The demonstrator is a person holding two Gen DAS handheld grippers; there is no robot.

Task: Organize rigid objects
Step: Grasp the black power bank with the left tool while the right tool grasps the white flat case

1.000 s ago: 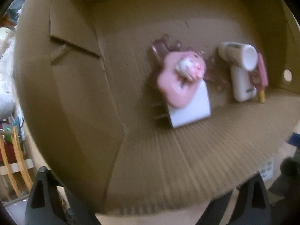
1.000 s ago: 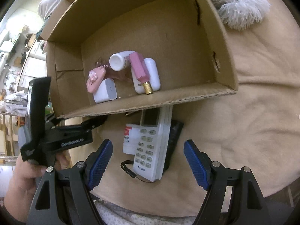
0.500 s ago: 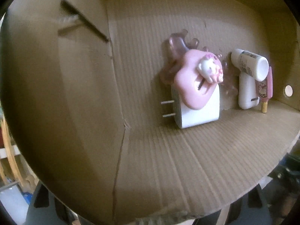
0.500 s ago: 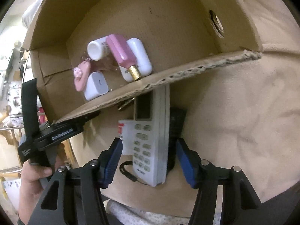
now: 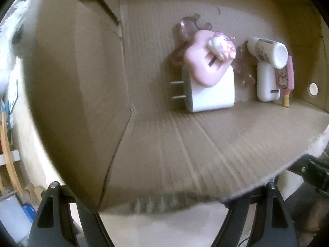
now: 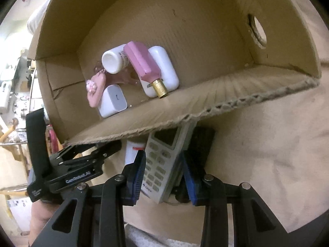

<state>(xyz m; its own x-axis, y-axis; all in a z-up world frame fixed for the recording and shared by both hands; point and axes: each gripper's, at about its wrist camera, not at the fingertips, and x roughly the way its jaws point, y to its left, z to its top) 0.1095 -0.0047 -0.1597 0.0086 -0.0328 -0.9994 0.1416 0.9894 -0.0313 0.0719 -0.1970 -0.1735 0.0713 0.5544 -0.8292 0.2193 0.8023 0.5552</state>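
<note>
A tilted cardboard box [image 6: 205, 111] holds a white plug charger [image 6: 113, 100], a pink cat clip [image 6: 95, 89], a white bottle [image 6: 114, 60], a pink perfume bottle [image 6: 145, 65] and a white oval case [image 6: 164, 70]. They also show in the left wrist view: charger [image 5: 209, 90], clip [image 5: 207, 59], bottle [image 5: 269, 51]. My left gripper [image 6: 96, 152] is shut on the box's front wall and holds it tipped up. My right gripper [image 6: 163, 173] has its blue pads on both sides of a white remote control [image 6: 162, 164] under the box edge.
A black remote [image 6: 201, 144] lies beside the white one, and a small white box with a red mark [image 6: 132, 152] on its other side, all on a beige cloth [image 6: 267, 154]. Shelves and clutter stand at far left.
My right gripper moved forward and closed its pads onto the white remote. The left gripper tilted the box further, so its wall fills more of the left view.
</note>
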